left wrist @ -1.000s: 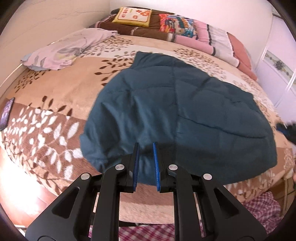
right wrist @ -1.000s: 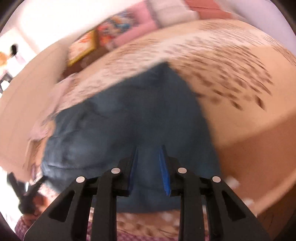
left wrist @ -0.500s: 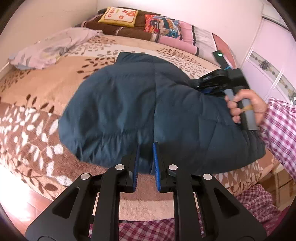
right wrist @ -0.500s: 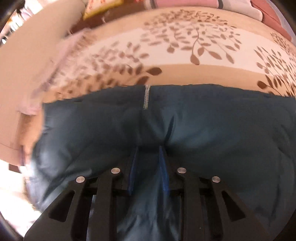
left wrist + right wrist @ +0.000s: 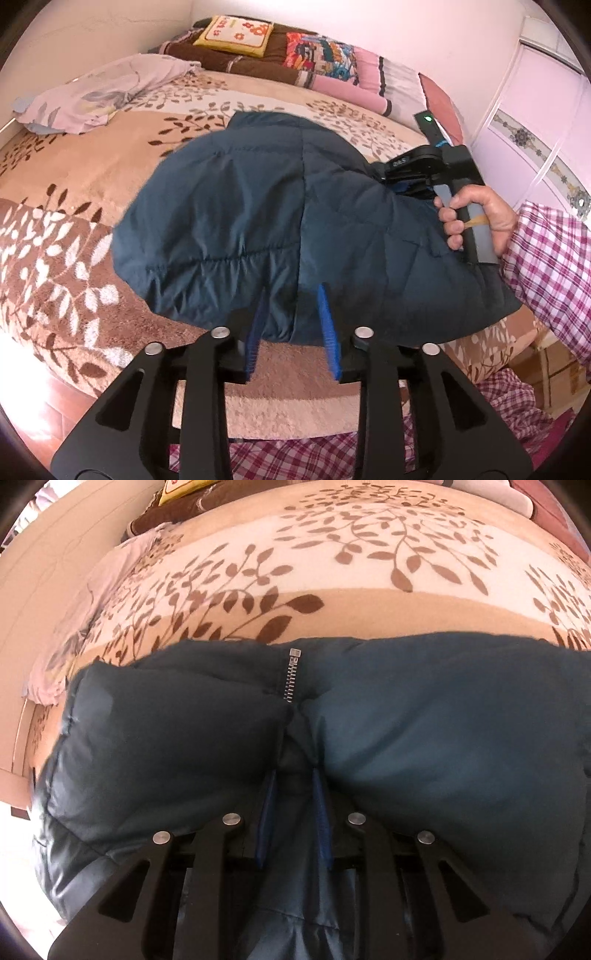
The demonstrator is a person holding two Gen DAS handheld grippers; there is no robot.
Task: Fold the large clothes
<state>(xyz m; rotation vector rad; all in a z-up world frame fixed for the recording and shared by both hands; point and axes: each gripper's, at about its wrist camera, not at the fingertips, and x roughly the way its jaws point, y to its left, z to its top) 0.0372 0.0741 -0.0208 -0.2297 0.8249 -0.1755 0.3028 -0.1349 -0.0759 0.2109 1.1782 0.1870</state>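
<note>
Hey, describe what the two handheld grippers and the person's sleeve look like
Both the left gripper and right gripper are black, with cut-out triangular arms, silver round bolts and blue finger pads. The right one has a grey handle and a green light. The sleeve is pink-and-white check.

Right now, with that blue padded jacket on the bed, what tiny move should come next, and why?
Probably draw the left hand-held gripper back off the jacket: its jaws are opening around the near hem. The right hand-held gripper, jaws closing, pinches a fold below the zipper, so it should hold the fold.
</note>
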